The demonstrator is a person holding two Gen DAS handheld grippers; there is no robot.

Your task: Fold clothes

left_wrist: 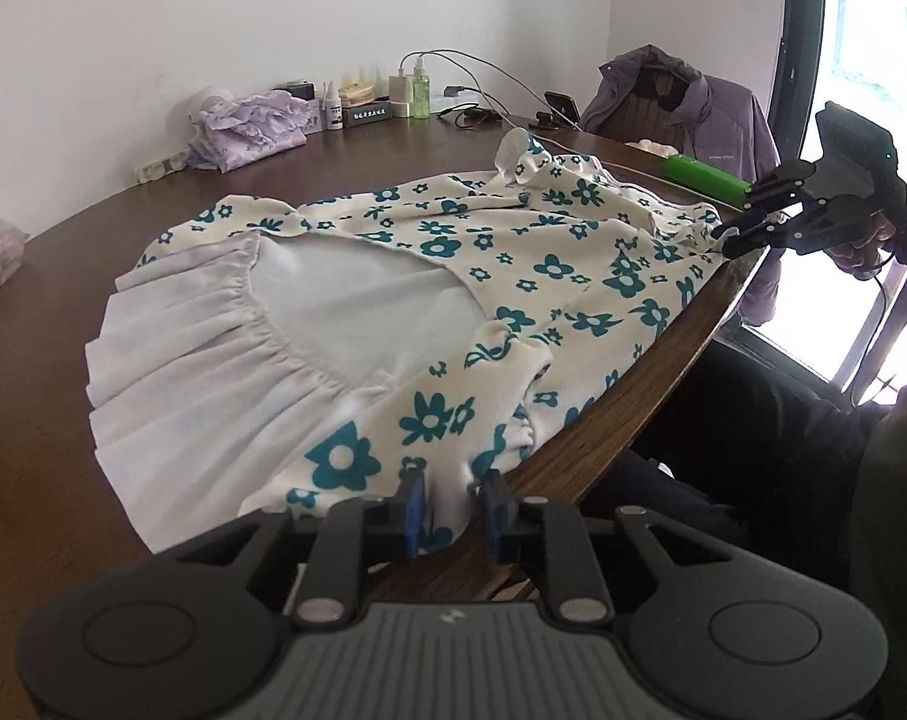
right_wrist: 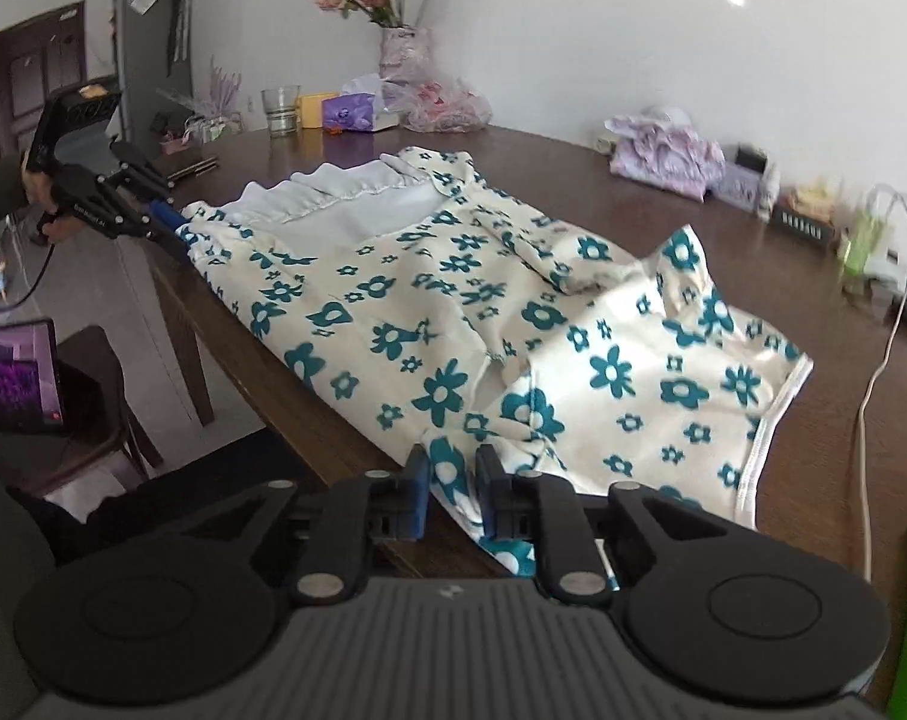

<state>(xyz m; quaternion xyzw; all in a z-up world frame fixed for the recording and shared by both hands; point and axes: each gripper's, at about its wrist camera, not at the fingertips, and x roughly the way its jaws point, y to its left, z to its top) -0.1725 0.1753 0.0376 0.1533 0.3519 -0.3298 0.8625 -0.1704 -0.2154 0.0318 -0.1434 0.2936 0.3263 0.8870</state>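
A cream dress (left_wrist: 483,252) with teal flowers and a white gathered lining lies spread along the near edge of the brown table (left_wrist: 63,360). In the left wrist view my left gripper (left_wrist: 453,498) straddles the dress's near corner; bunched cloth sits between the blue pads, with a gap still showing. My right gripper (left_wrist: 723,237) is at the far corner by the table edge. From the right wrist the dress (right_wrist: 453,300) runs away towards my left gripper (right_wrist: 174,228). My right gripper (right_wrist: 453,480) has flowered hem between its pads, which stand apart.
A lilac clothes pile (left_wrist: 249,126), bottles and chargers line the far wall. A green object (left_wrist: 699,177) and a purple jacket (left_wrist: 693,114) on a chair lie beyond the dress. A flower vase (right_wrist: 402,54), glass (right_wrist: 281,111), white cable (right_wrist: 867,390) and tablet (right_wrist: 18,372) show.
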